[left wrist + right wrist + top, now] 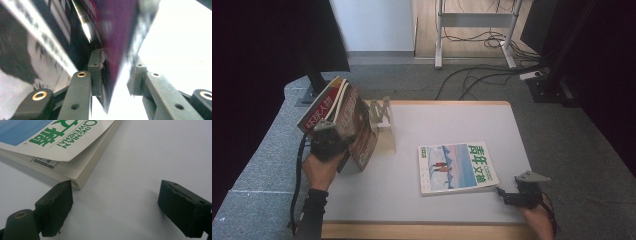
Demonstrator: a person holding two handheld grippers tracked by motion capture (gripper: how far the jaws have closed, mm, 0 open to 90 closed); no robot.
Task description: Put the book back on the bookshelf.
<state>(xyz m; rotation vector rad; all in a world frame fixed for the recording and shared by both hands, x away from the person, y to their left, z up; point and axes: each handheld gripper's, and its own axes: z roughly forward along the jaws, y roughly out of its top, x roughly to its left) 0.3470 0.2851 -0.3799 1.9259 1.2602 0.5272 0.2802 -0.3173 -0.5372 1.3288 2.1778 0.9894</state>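
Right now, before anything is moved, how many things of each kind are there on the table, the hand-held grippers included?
Magazines: 3 (blue magazine lying flat; red magazine and brown magazine standing tilted at the left)
Stand: 1 (pale stand beside the tilted pair)
Grippers: 2 (left gripper, right gripper)
Total: 6
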